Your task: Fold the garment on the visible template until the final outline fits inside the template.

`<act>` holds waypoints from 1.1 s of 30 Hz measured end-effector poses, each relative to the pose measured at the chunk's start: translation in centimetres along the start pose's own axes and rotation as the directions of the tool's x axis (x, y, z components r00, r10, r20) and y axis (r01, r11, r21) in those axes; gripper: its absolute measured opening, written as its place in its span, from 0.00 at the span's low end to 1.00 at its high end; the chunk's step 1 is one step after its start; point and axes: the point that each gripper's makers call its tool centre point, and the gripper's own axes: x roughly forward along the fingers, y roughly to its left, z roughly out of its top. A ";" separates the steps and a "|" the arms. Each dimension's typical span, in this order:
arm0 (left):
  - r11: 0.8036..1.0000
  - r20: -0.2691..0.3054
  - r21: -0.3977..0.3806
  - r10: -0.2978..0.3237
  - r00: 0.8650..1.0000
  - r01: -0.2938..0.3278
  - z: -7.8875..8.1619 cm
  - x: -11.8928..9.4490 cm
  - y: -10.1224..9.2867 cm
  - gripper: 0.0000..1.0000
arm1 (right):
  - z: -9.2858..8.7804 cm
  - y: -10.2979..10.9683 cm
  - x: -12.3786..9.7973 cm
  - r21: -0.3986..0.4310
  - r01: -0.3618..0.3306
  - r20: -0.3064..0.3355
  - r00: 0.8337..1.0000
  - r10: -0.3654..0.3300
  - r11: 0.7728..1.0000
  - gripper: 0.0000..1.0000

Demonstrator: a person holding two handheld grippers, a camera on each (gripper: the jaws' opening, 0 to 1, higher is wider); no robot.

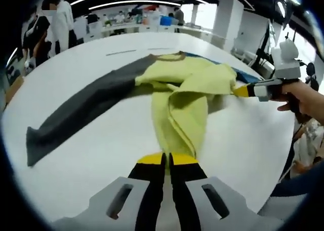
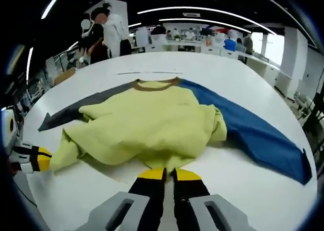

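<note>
A yellow-green garment (image 1: 185, 97) with a brown collar (image 1: 169, 57) lies bunched on the white table (image 1: 91, 155). Its grey sleeve (image 1: 86, 107) stretches left and its blue sleeve (image 2: 253, 127) stretches right. My left gripper (image 1: 167, 160) is shut on the near hem of the yellow cloth. It also shows at the left of the right gripper view, as the left gripper (image 2: 40, 159) pinching a pulled-out corner. My right gripper (image 2: 169, 174) is shut on the garment's (image 2: 147, 125) near edge. In the left gripper view the right gripper (image 1: 243, 91), held by a hand, pinches the cloth's right side.
Thin line marks (image 2: 147, 73) lie on the table beyond the collar. People (image 2: 104, 34) stand at the far left, and work benches (image 1: 136, 24) with clutter line the back of the room. A person's sleeve (image 1: 309, 145) is at the table's right edge.
</note>
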 end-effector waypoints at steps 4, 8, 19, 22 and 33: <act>1.000 0.006 -0.030 0.005 1.000 -0.005 -0.1 -0.1 0.2 0.01 | 0.1 -0.3 -0.6 -0.034 -0.006 0.023 1.000 0.007 0.999 0.00; 0.999 0.012 -0.028 0.017 1.000 -0.017 -0.2 -0.8 0.4 0.00 | 0.1 -0.4 -1.4 -0.061 -0.024 0.032 0.999 0.026 0.998 0.00; 0.999 0.051 -0.031 0.029 0.998 -0.027 0.5 -2.7 0.4 0.00 | -0.2 -1.0 -3.7 -0.042 -0.059 0.036 0.998 0.060 0.997 0.00; 0.999 0.058 -0.031 0.030 0.998 -0.028 0.7 -3.3 0.4 0.00 | -0.3 -1.2 -4.5 -0.038 -0.068 0.038 0.997 0.070 0.997 0.00; 0.994 0.082 -0.101 0.045 0.996 -0.036 -0.1 -5.9 0.3 0.00 | -1.4 -1.7 -7.5 -0.114 -0.141 0.030 0.989 0.145 0.983 0.00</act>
